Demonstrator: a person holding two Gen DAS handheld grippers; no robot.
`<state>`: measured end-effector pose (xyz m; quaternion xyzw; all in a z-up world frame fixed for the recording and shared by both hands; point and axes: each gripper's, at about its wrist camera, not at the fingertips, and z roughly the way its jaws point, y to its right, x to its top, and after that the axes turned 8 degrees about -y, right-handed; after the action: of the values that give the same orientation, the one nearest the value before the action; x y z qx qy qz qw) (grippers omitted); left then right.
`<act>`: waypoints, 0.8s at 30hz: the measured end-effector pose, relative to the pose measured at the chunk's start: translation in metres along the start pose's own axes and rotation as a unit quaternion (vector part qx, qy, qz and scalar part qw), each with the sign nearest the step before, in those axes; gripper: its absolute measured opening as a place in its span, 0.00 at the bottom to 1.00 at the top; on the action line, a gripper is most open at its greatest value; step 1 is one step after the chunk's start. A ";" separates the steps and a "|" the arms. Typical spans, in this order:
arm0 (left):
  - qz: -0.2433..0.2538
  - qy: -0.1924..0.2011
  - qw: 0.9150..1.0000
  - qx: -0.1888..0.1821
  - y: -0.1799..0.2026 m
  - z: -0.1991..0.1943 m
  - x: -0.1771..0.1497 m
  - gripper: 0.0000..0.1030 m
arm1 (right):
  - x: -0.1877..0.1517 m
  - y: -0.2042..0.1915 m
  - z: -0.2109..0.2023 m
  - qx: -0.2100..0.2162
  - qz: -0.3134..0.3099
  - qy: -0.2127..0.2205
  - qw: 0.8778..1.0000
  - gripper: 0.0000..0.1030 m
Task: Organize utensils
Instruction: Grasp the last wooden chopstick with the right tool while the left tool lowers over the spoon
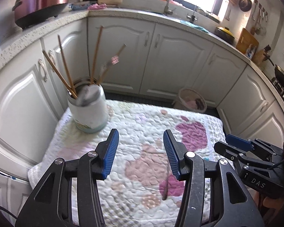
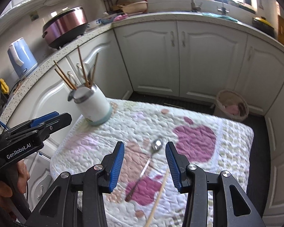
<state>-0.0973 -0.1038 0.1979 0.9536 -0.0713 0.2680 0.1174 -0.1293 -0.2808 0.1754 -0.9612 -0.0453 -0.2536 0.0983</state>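
A white holder jar [image 1: 90, 111] stands at the far left of the quilted table [image 1: 134, 124], with several chopsticks [image 1: 63, 70] and a metal utensil in it; it also shows in the right wrist view [image 2: 94, 106]. A metal spoon [image 2: 148, 160] and one loose chopstick [image 2: 158, 198] lie on the quilt between the right gripper's fingers. My right gripper [image 2: 144, 159] is open just above them. My left gripper [image 1: 141, 152] is open and empty over the quilt; a dark utensil handle [image 1: 166, 181] shows by its right finger.
White kitchen cabinets [image 1: 172, 60] wrap around the table. A woven basket [image 2: 232, 105] stands on the dark floor beyond the table's far edge. A pink cooker [image 2: 66, 26] and a blue kettle [image 2: 21, 58] stand on the counter at left.
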 end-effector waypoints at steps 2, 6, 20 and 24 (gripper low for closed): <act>0.000 -0.012 1.000 -0.010 0.004 0.008 -0.005 0.47 | -0.009 0.006 0.004 -0.003 0.005 -0.008 1.000 0.42; -0.001 -0.051 0.998 -0.041 0.007 0.032 -0.013 0.48 | -0.026 0.022 0.020 -0.010 0.016 -0.032 0.999 0.42; -0.028 -0.170 0.981 -0.084 0.017 0.133 -0.019 0.48 | -0.049 0.046 0.115 0.011 0.047 -0.111 0.993 0.27; -0.024 -0.187 0.979 -0.078 0.025 0.155 -0.010 0.48 | -0.048 0.046 0.138 0.007 0.046 -0.131 0.990 0.16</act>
<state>-0.0344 -0.1683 0.0684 0.9762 -0.0901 0.0753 0.1825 -0.0983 -0.2979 0.0267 -0.9864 -0.0150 -0.1206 0.1103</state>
